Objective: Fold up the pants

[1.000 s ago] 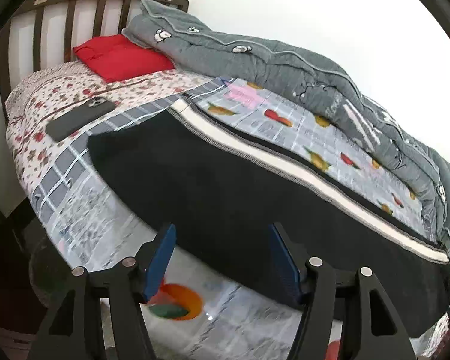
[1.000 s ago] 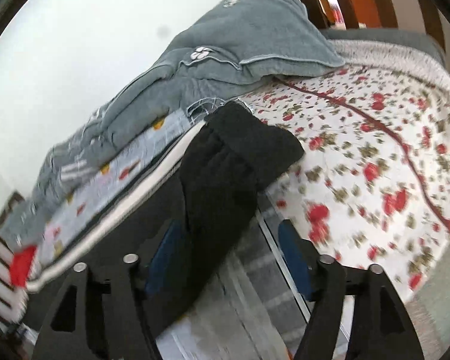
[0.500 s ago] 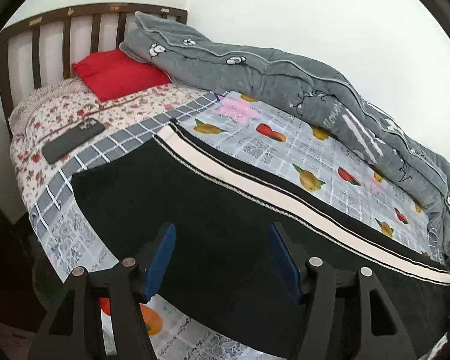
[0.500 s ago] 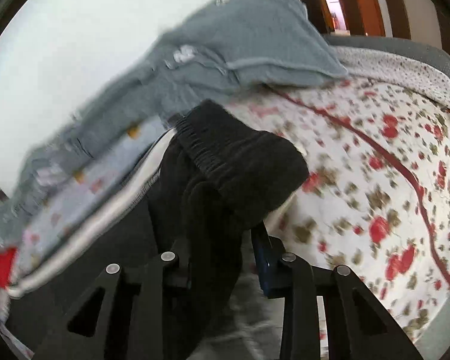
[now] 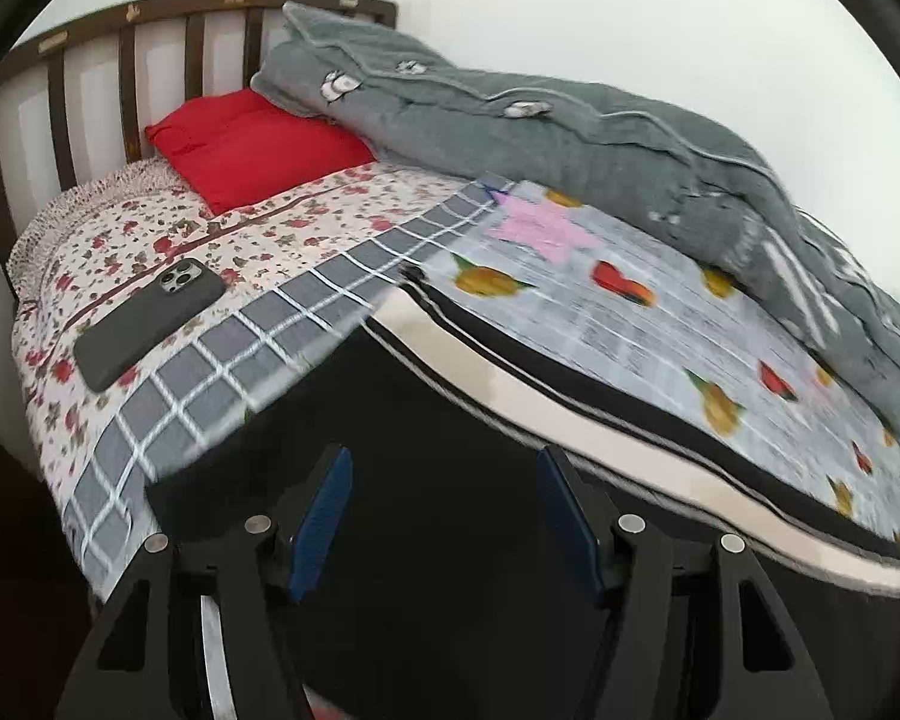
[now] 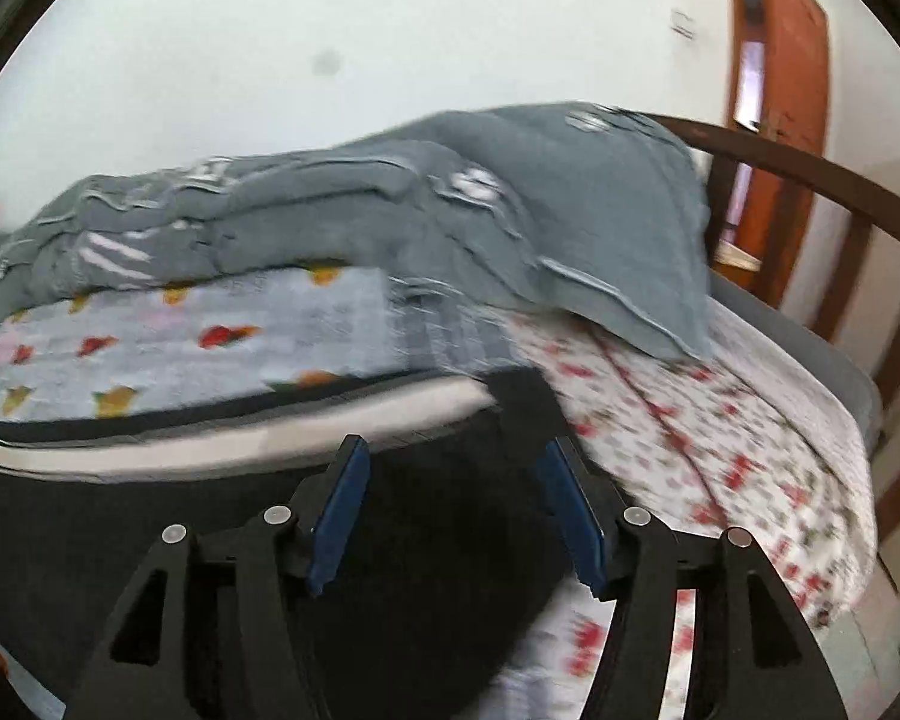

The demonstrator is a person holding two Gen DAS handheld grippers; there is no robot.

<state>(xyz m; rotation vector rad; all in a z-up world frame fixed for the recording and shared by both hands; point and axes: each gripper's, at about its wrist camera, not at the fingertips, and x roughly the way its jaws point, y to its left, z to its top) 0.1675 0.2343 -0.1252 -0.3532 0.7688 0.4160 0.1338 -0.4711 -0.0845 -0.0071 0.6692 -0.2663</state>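
Observation:
Black pants [image 5: 450, 396] with a white side stripe [image 5: 510, 384] lie lengthwise on the bed. My left gripper [image 5: 444, 456] hovers over the black cloth. Its blue pads stand apart and do not press on anything. In the right wrist view the same pants [image 6: 90, 516] and stripe [image 6: 240, 438] run off to the left, and the waist end lies just beyond the fingers. The jaws of my right gripper [image 6: 455, 444] are opening. Black cloth shows behind the gap, but the pads are clear of it.
A dark phone [image 5: 150, 321] lies on the floral sheet [image 5: 120, 240] at the left. A red pillow [image 5: 258, 147] leans by the wooden headboard [image 5: 120, 18]. A bunched grey quilt [image 5: 570, 138] runs along the wall. A fruit-print blanket [image 5: 660, 324] lies under the pants. An orange door [image 6: 780, 60] is behind the bed.
The right gripper closed on the bunched waist end half a second ago, then let go, rose and rolled level. The waist now lies flat. The left gripper slid further over the pants.

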